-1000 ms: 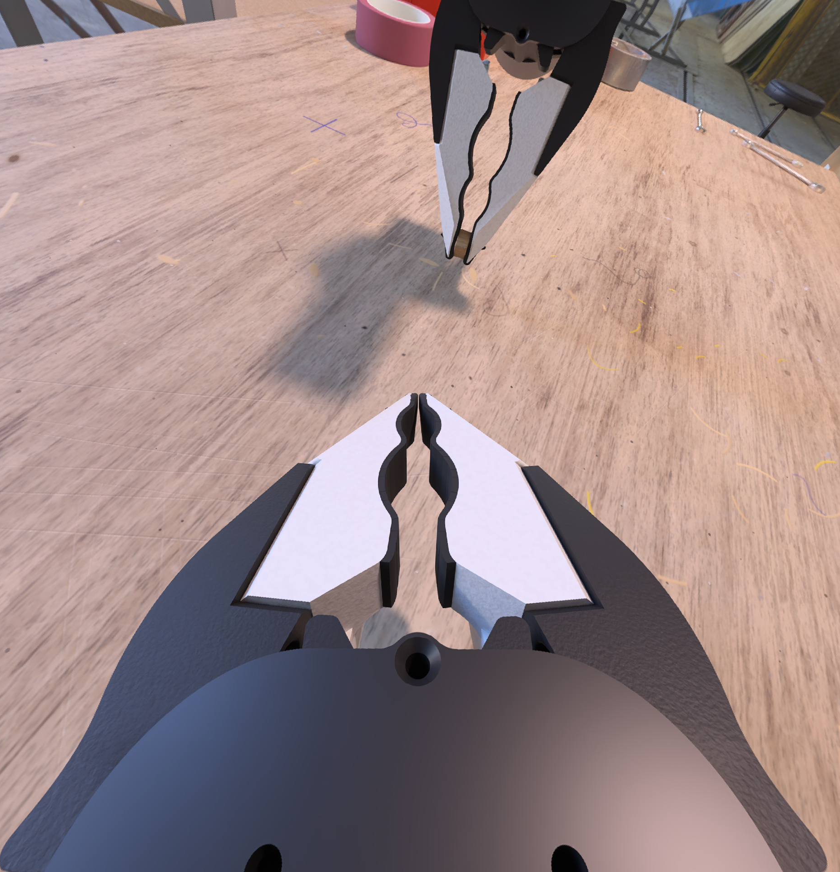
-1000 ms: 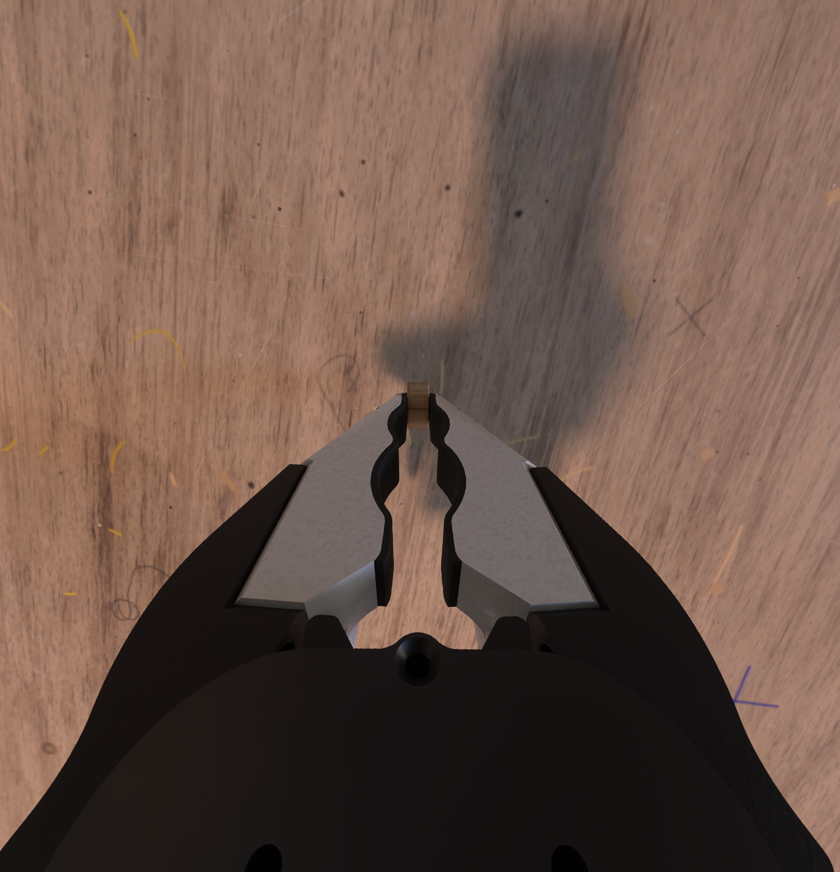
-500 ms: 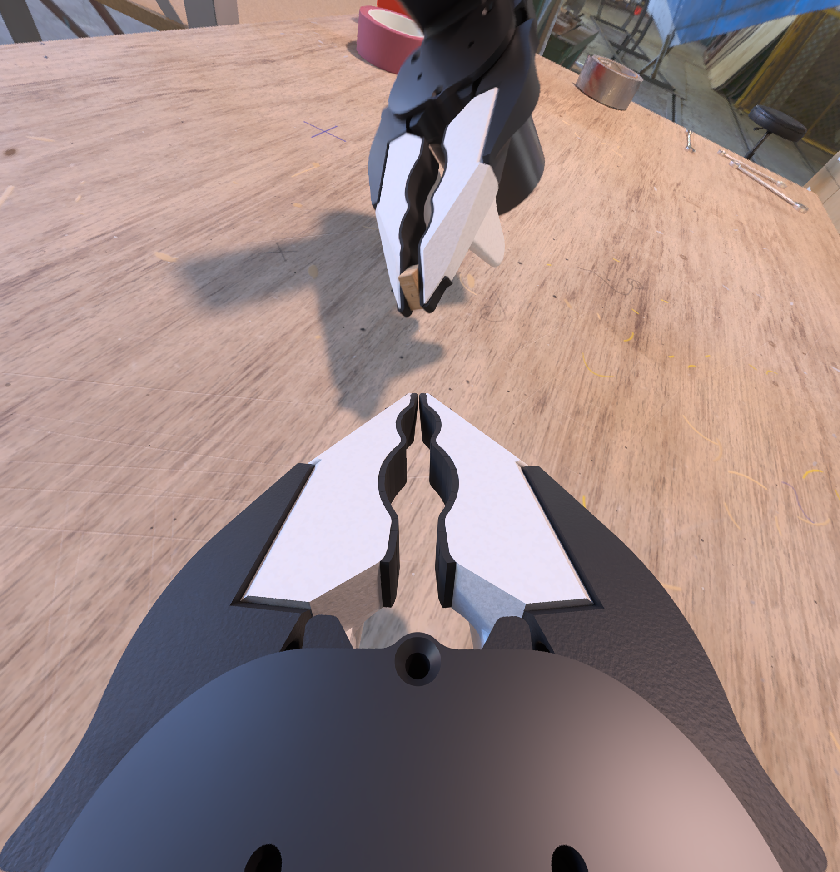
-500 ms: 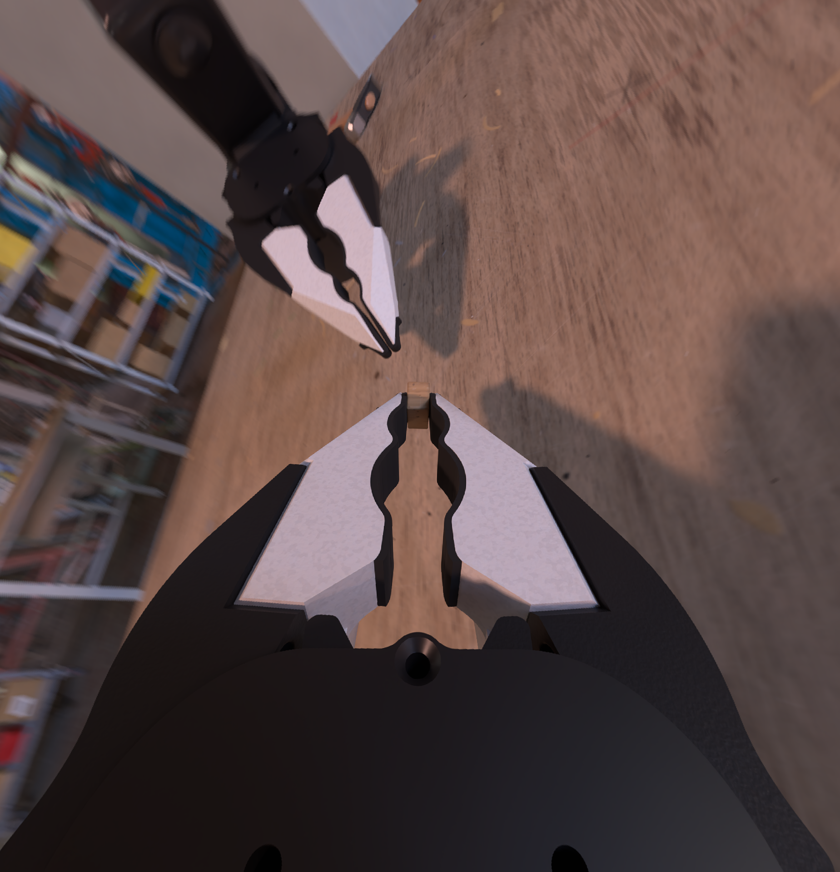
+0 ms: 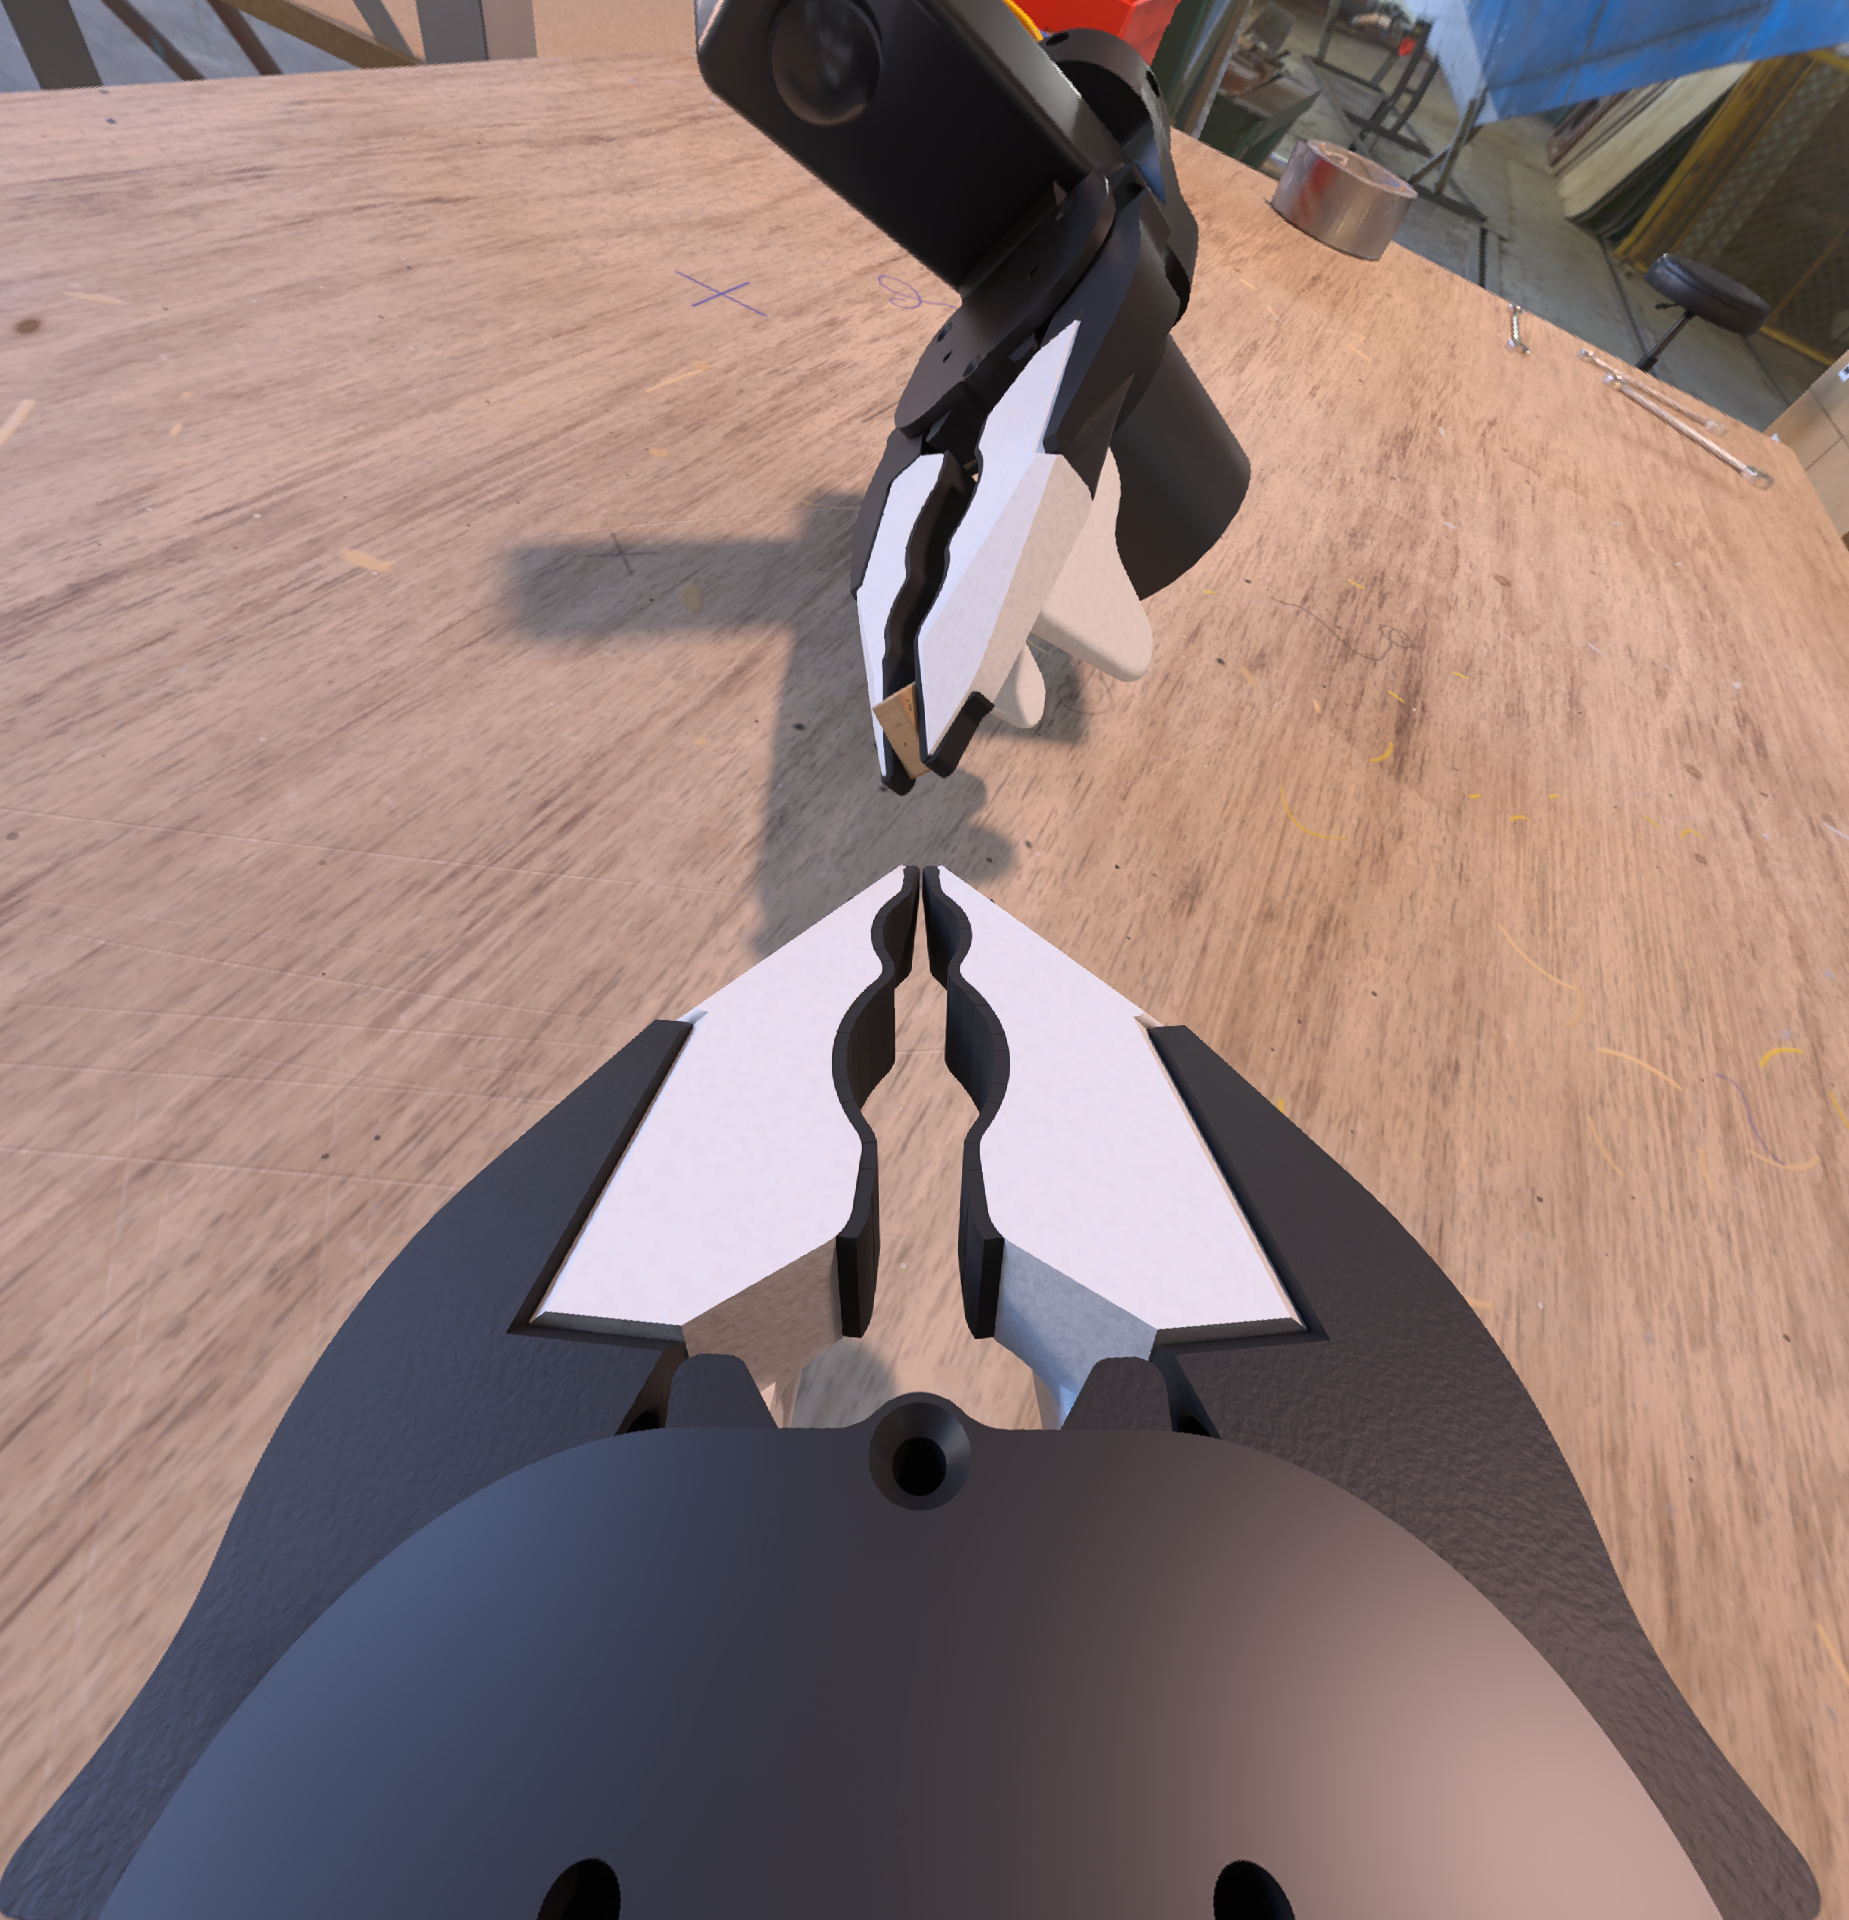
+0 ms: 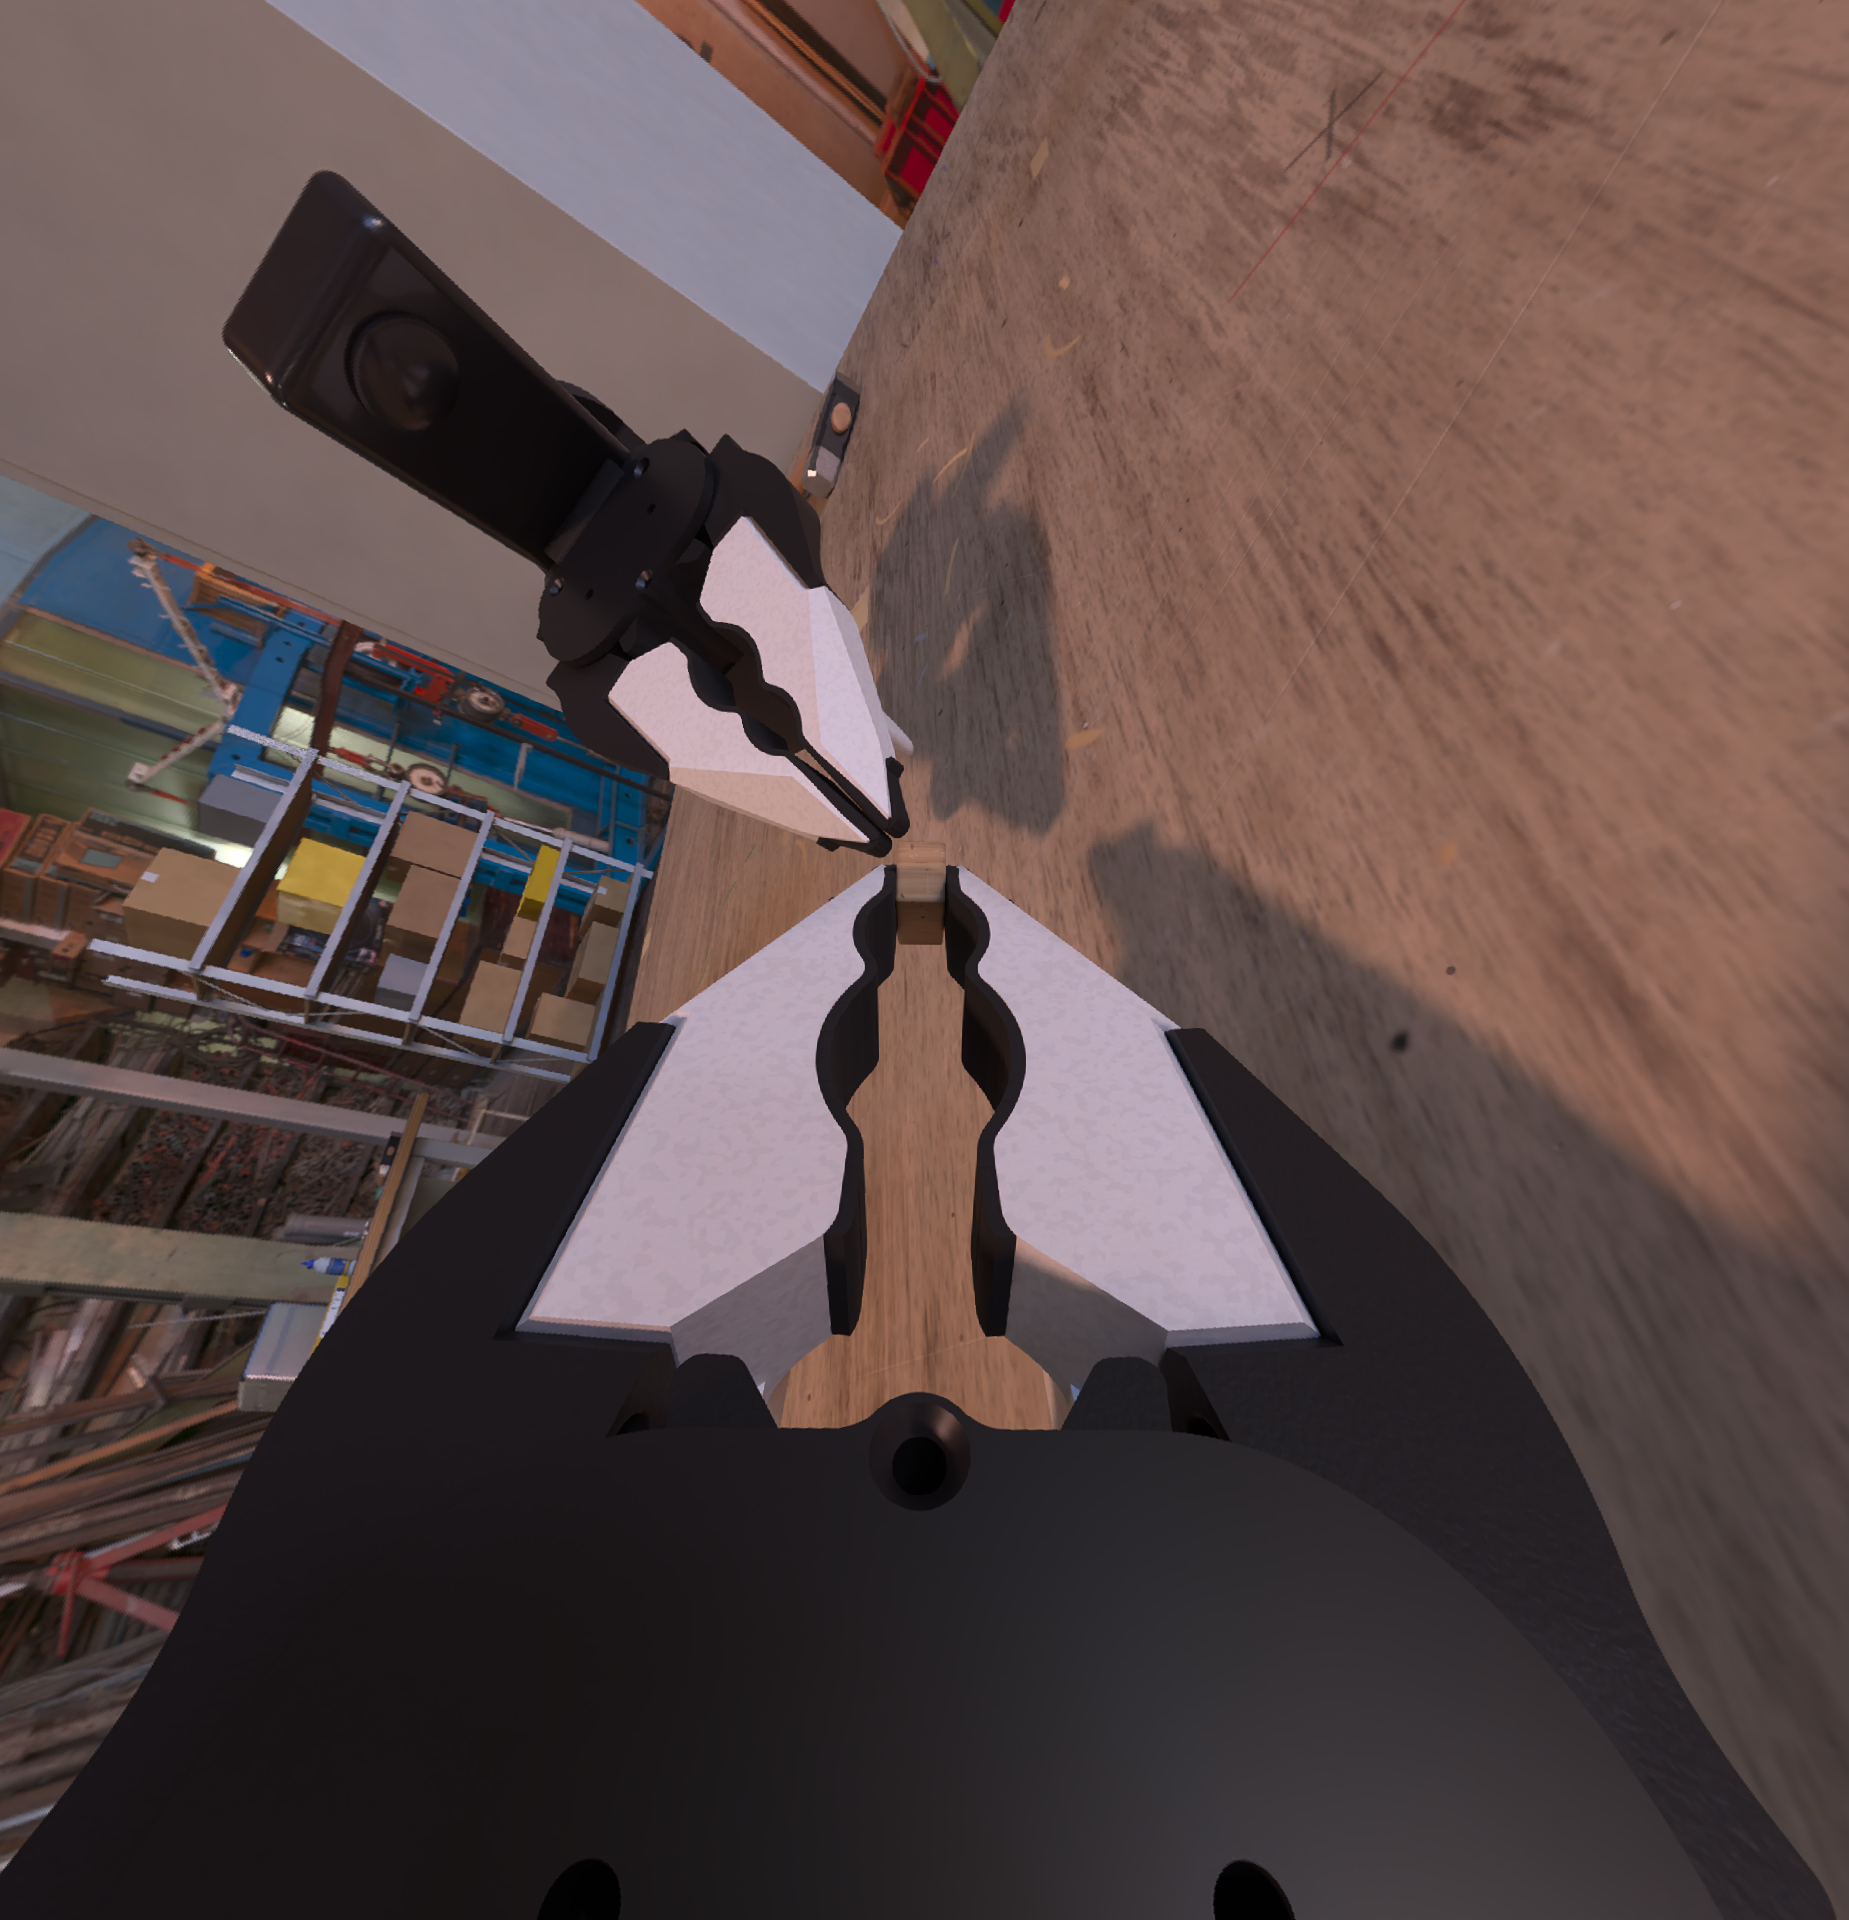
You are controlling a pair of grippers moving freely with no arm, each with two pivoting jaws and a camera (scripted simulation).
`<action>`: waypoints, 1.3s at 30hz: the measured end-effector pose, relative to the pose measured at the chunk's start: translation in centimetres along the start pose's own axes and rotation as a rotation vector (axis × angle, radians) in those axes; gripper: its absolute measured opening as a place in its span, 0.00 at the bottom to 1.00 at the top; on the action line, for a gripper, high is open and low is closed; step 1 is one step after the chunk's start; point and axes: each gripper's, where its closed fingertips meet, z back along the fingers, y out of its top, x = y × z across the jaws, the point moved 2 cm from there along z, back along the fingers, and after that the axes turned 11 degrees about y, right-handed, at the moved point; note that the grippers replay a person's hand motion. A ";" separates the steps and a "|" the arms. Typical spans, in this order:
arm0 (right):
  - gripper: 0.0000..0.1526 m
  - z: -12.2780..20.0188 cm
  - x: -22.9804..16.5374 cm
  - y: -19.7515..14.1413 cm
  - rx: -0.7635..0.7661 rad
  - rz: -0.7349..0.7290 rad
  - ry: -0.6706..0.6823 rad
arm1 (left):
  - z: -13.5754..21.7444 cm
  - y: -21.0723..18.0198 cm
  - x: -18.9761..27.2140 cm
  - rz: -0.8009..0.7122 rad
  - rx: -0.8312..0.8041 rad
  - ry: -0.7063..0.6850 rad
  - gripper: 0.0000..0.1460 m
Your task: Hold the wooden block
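Note:
The wooden block (image 6: 920, 902) is a small tan piece pinched between the tips of my right gripper (image 6: 920, 883), which is shut on it and holds it above the table. In the left wrist view the right gripper (image 5: 907, 764) hangs tilted just ahead, with the block (image 5: 902, 727) showing at its tips. My left gripper (image 5: 920, 878) is shut and empty, its tips a short way from the block. In the right wrist view the left gripper (image 6: 884, 826) points at the block from the upper left, almost touching it.
The plywood table (image 5: 380, 831) spreads all around, with pencil marks and shavings. A grey tape roll (image 5: 1335, 197) stands at the far right edge, and metal tools (image 5: 1668, 416) lie near the right edge. Shelving with boxes (image 6: 380, 914) stands beyond the table.
My right gripper has lifted the block off the table, tilted over and come closer to the left gripper. The left gripper has stayed shut.

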 end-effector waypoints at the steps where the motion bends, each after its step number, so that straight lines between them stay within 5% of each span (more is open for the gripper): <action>1: 0.05 -0.1 0.0 -0.1 -0.003 -0.005 0.004 | 0.0 0.0 0.0 -0.002 -0.001 0.001 0.00; 12: 0.05 -0.3 -0.1 -0.5 -0.041 0.027 -0.004 | 0.0 0.0 0.1 -0.005 -0.003 0.000 0.00; 17: 0.05 -0.3 -0.2 -0.6 -0.085 0.152 -0.044 | 0.0 0.0 0.1 0.000 -0.004 0.001 0.00; 25: 0.05 -0.4 -0.7 -0.7 -0.296 0.836 -0.326 | 0.1 0.0 0.1 0.038 -0.001 -0.016 0.00; 32: 0.05 -0.5 -1.0 -0.9 -0.472 1.626 -0.532 | 0.1 0.0 0.1 0.054 0.006 -0.030 0.00; 39: 0.05 -0.4 -0.6 -0.8 -0.522 2.092 -0.604 | 0.0 0.0 0.0 0.084 0.012 -0.053 0.00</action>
